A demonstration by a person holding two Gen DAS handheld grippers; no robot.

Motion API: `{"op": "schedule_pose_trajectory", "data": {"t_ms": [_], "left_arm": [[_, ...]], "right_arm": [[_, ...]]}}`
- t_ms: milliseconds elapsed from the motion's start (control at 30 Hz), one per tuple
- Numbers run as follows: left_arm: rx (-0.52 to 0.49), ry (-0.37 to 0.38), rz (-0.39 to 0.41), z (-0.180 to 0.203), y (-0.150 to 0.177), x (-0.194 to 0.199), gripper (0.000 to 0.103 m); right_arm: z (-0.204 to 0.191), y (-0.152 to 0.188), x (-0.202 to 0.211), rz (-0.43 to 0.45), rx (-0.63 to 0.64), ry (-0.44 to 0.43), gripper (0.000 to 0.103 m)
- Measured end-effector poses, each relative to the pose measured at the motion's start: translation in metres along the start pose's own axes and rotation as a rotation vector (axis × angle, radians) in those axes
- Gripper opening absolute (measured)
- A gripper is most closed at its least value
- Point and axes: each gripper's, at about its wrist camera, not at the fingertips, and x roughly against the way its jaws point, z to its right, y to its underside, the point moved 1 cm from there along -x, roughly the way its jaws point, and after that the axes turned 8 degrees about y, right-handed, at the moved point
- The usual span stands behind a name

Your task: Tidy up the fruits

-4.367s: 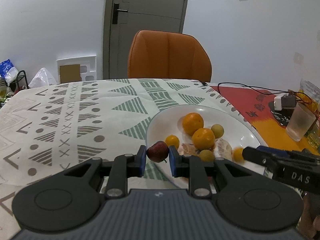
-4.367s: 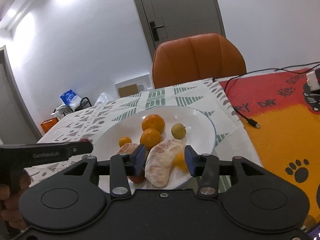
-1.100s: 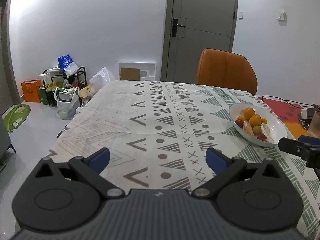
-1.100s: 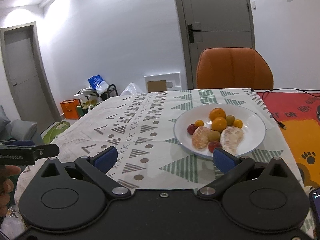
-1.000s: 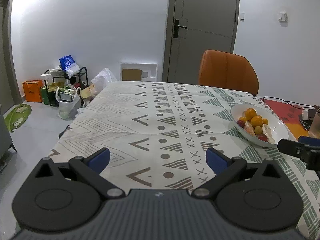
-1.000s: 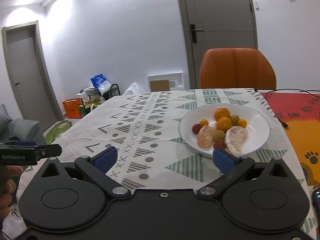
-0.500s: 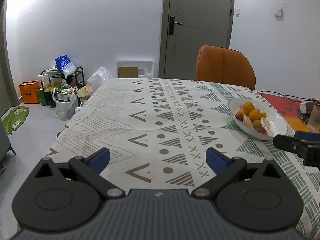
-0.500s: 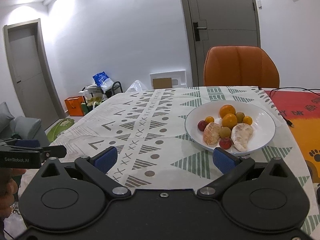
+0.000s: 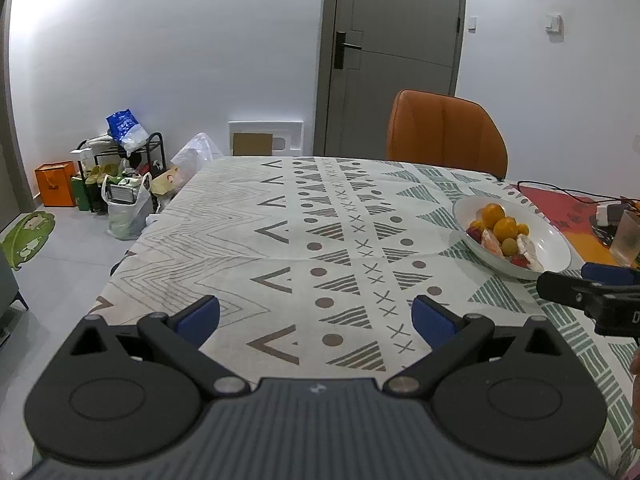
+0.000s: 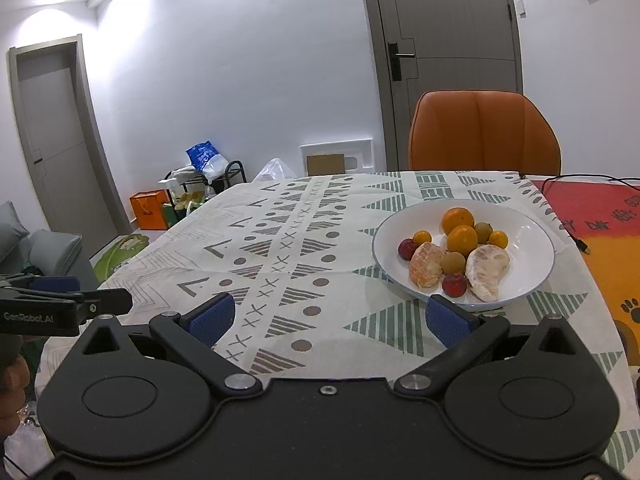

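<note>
Hovering above the near edge of the tabletop (image 10: 304,240), both tools hold nothing: the right gripper (image 10: 328,318) has its jaws spread wide and released, and the left gripper (image 9: 316,316) likewise has its jaws fully parted over bare patterned cloth.

The fruit sits gathered in the white plate (image 10: 532,240), right of centre in the right wrist view and at the right edge in the left wrist view (image 9: 556,240). In it lie two oranges (image 10: 462,240), three small yellow-orange fruits such as the one at the pile's left (image 10: 422,237), two greenish round fruits (image 10: 453,262), two dark red fruits (image 10: 454,284) and two peeled citrus pieces (image 10: 487,266). They touch one another in a loose cluster towards the plate's near side. No fruit shows on the cloth outside the plate.

Judging from this, the gathering step looks finished and the task is at or close to its end. If anything remains, it would be a tidying of the pile. That would call for the right gripper to go forward and down to the plate, which lies just beyond its right jaw. It would need a gentle close on soft pieces, as the peeled citrus could tear or squash. The left gripper is well apart from the plate.

An orange chair (image 10: 484,132) stands behind the tabletop, and a black cable (image 10: 576,178) crosses the red mat (image 10: 600,208) at the right.
</note>
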Motion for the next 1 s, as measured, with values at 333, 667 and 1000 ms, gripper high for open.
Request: {"op": "schedule_pose_trajectory", "data": {"t_ms": [333, 667, 1000], "left_arm": [[0.002, -0.001, 0.003, 0.0021, -0.0003, 0.0008, 0.101], [0.005, 0.001, 0.003, -0.0002, -0.0015, 0.0024, 0.101], [0.007, 0.0, 0.001, 0.0002, -0.002, 0.0022, 0.101]], "right_arm": [[0.0023, -0.0025, 0.0028, 0.01, -0.004, 0.007, 0.103], [0.0046, -0.0042, 0.0046, 0.013, -0.008, 0.011, 0.103], [0.0048, -0.0043, 0.0051, 0.014, -0.003, 0.011, 0.103]]}}
